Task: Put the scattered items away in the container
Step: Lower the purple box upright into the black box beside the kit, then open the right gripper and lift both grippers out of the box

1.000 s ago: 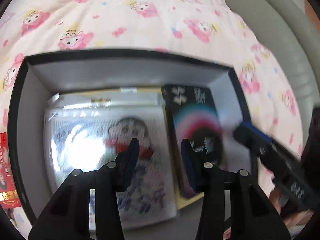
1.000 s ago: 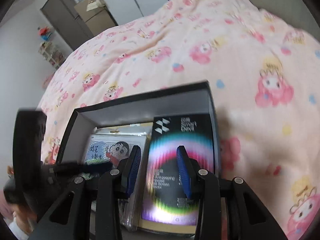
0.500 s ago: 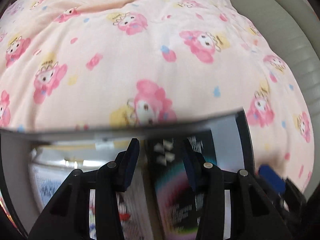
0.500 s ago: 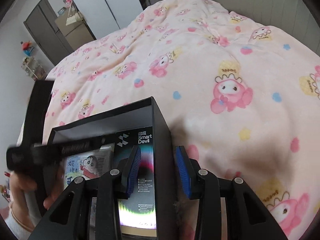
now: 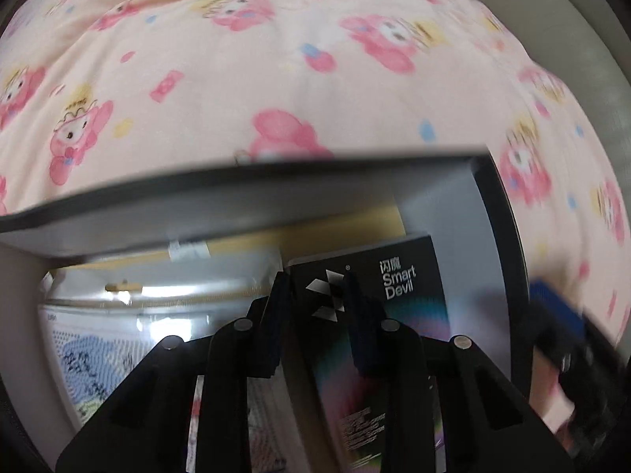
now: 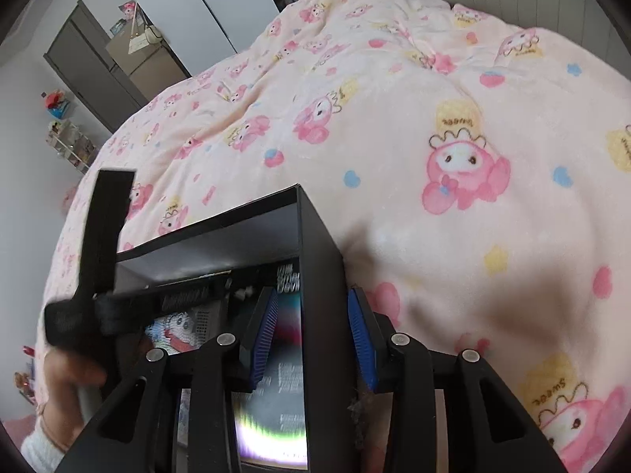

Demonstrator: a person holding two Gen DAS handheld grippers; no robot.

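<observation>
A black open box (image 5: 501,213) lies on the pink blanket; it also shows in the right wrist view (image 6: 319,276). Inside it lie a black "Smart Devil" package (image 5: 398,315) on the right and a clear cartoon-print packet (image 5: 118,339) on the left. My left gripper (image 5: 315,315) hovers open and empty over the box, above the package's top left corner. My right gripper (image 6: 311,331) is open, its fingers straddling the box's right wall without gripping it. The package shows between the fingers (image 6: 284,394).
The pink cartoon-print blanket (image 6: 434,138) spreads all around the box. A grey padded headboard (image 5: 591,39) runs along the right. A dark cabinet (image 6: 102,67) and a small shelf (image 6: 67,142) stand far left in the room.
My right gripper moved right from over the package until its fingers straddle the box's right wall. My left gripper tilted up and shifted right toward the package.
</observation>
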